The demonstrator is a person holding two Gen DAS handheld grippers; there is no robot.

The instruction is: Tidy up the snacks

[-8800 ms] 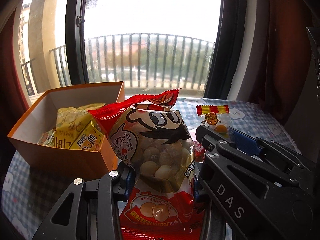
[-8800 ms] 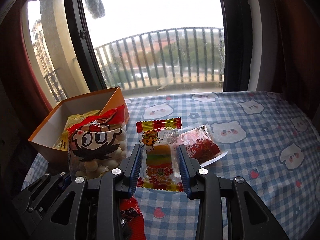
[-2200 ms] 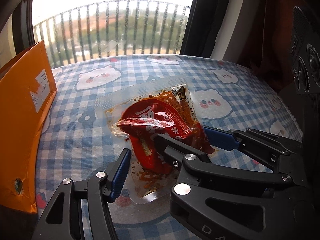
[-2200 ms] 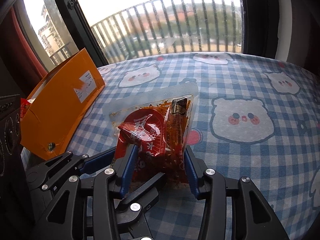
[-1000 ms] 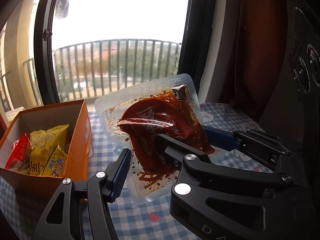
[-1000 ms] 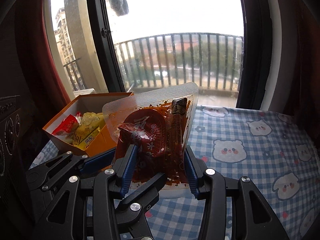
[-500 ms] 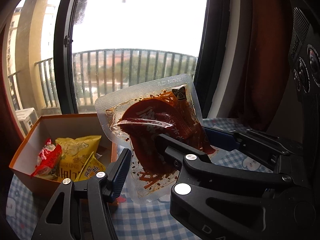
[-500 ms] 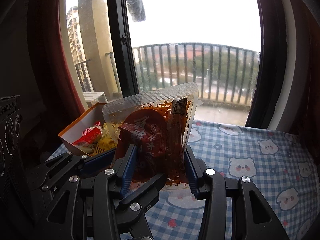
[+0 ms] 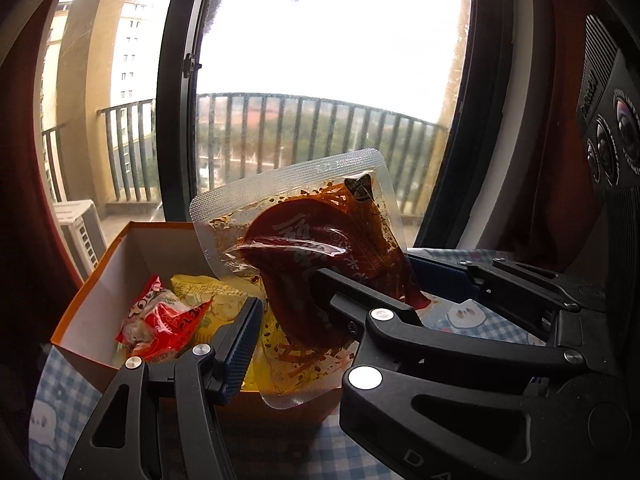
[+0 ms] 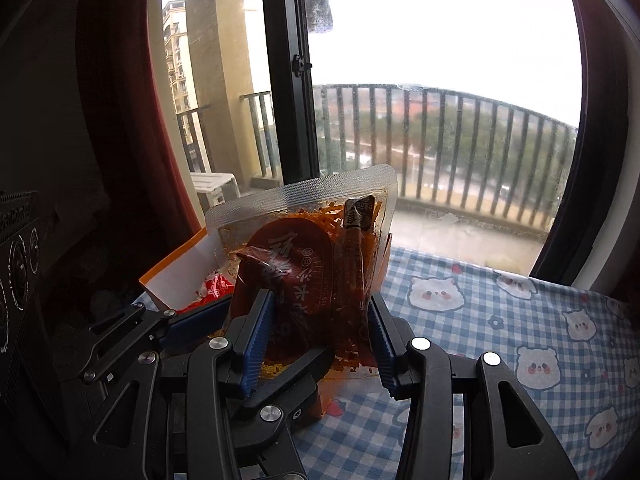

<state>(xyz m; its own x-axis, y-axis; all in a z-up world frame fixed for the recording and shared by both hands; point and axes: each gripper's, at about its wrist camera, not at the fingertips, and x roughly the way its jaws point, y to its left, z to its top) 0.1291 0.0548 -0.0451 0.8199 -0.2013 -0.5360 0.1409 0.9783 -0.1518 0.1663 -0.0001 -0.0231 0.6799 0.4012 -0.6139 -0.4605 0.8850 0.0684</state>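
Note:
A clear vacuum pouch of red spicy strips (image 9: 312,252) is held up in the air by both grippers, just over the near right corner of the orange cardboard box (image 9: 92,300). My left gripper (image 9: 288,304) is shut on the pouch's lower part. My right gripper (image 10: 316,332) is shut on the same pouch (image 10: 308,264) from the other side. The box holds a red snack bag (image 9: 160,324) and yellow snack bags (image 9: 216,300). In the right wrist view the box (image 10: 176,276) sits behind and left of the pouch.
The table has a blue checked cloth with bear faces (image 10: 500,320). A large window with a black frame (image 9: 176,92) and a balcony railing stand behind the box. A dark red curtain (image 10: 132,120) hangs at the left.
Both grippers have carried the pouch up off the cloth and leftward, from the open table to above the orange box. Their grip on it has not changed.

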